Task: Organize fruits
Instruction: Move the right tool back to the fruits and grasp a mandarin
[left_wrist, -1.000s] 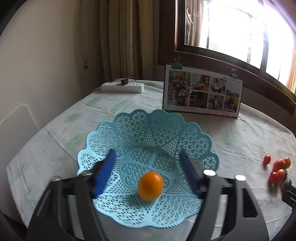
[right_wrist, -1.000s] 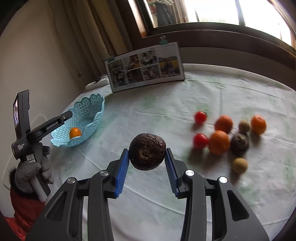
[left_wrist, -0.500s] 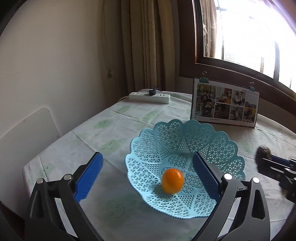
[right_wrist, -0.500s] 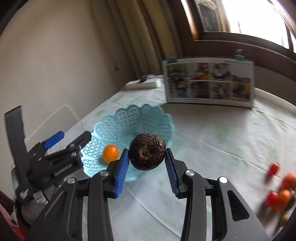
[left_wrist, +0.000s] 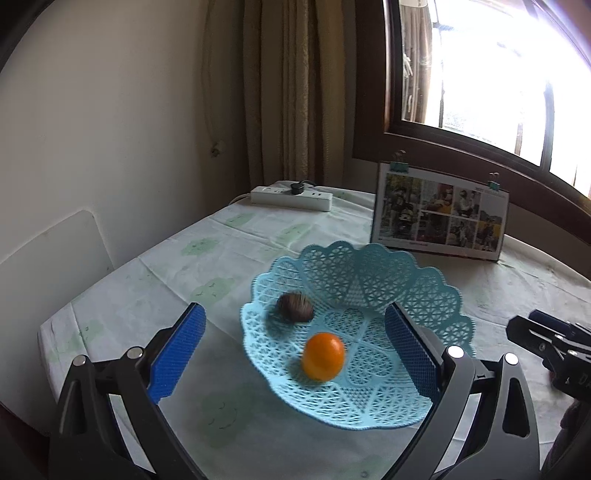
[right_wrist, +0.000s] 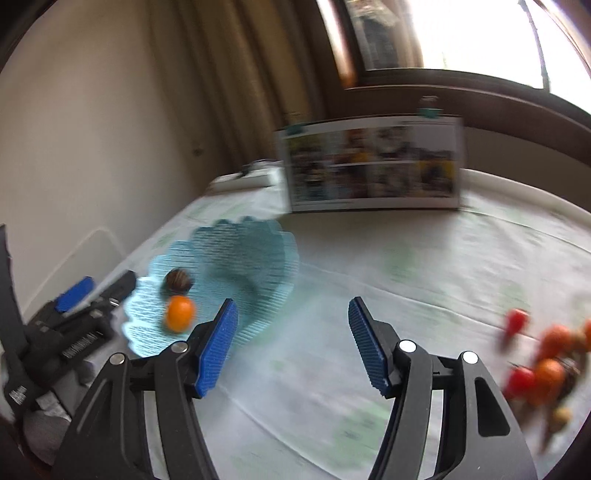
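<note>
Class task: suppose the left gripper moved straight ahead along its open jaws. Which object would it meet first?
Most likely the orange fruit in the blue basket, which sits between the left gripper jaws' line; the basket's near rim may touch first, since depth is unclear.

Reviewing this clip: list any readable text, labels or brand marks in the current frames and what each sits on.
None can be read with confidence.
White lettering on the left gripper body: blurred.
Small print on the photo board, top corner and bottom strip: too small.
Marking on the right gripper body: cut off at the frame edge.
</note>
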